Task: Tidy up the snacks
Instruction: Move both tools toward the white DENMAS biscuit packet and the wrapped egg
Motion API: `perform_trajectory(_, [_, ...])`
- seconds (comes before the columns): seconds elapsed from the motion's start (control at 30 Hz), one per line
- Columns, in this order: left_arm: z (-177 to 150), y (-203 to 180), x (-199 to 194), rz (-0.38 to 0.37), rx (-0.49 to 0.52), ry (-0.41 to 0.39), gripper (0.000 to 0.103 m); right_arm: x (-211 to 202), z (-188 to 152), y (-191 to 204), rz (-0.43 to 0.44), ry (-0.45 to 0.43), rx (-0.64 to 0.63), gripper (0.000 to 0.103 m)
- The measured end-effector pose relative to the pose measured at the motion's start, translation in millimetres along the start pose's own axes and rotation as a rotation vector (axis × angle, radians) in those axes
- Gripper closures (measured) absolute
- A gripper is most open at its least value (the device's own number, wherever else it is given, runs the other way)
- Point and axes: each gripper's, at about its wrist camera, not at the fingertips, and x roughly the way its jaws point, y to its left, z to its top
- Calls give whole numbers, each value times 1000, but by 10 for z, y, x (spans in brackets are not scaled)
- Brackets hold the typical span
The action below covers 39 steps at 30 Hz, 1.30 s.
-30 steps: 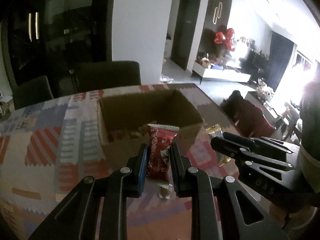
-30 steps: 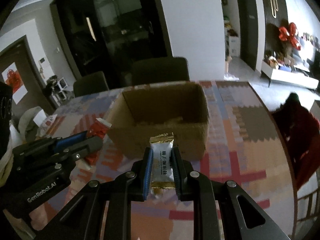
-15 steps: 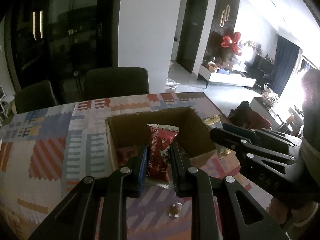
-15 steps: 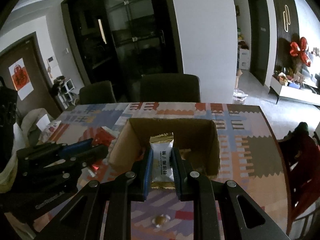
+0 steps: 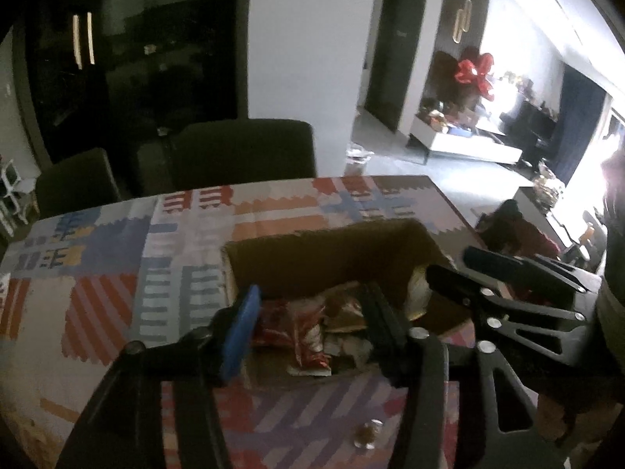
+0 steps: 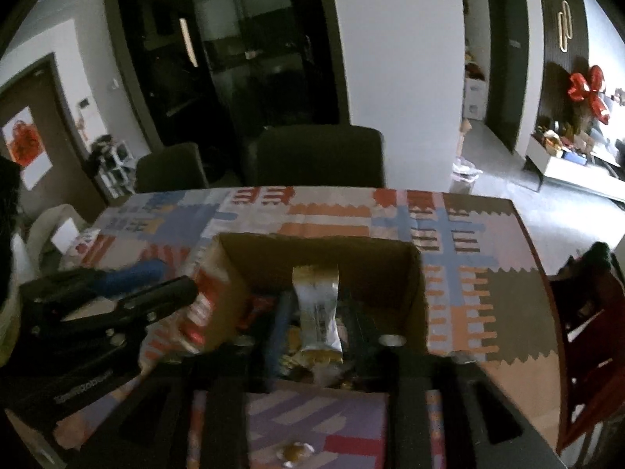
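Observation:
An open cardboard box (image 5: 328, 258) (image 6: 410, 301) stands on the patterned tablecloth and holds several snack packets. My left gripper (image 5: 308, 324) hangs over the box's near left corner with its jaws wide apart; the red snack packet (image 5: 291, 328) lies loose in the box below it. My right gripper (image 6: 318, 320) is over the box's near side, jaws spread, with the white and gold snack packet (image 6: 318, 310) standing between them, no longer pinched. Each gripper shows at the edge of the other's view.
A small wrapped candy (image 5: 367, 435) (image 6: 295, 451) lies on the cloth in front of the box. Two dark chairs (image 6: 318, 156) stand at the table's far edge. The table's right edge (image 6: 535, 273) drops to the floor, with a red chair (image 6: 590, 312) beside it.
Both grippers moved forward over the box and opened. The red packet dropped from the left gripper into the box; the right jaws spread around the white packet.

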Motion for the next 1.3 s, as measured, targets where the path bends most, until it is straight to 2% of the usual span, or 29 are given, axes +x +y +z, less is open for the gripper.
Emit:
perform_trajectory(0.2, [-117,23,-85,64,6,-5,49,-52,-130,9,11,20,-22,56])
perform_trajectory(0.33, [-232,26,-214,79,1,-11,49,-184,-230,36,5,9,-32,56])
perform_trajectory(0.7, [-564,-53,-675,97,-16,-35,45,-569,-547,217,63,3,-73,56])
perform_trajectory(0.9, [-877,-56,-840,96,-48,-11,45,-700,-792,338,96,32,-116,56])
perform_trajectory(1.1, [-1204,-96,-936,137,-46,11,45,-805,-1055,394,112,58,-141,56])
perform_trajectory(1.3, [-1521,-131,-981,147,-61,55,45,-774,-1369,435,148,134,-159,56])
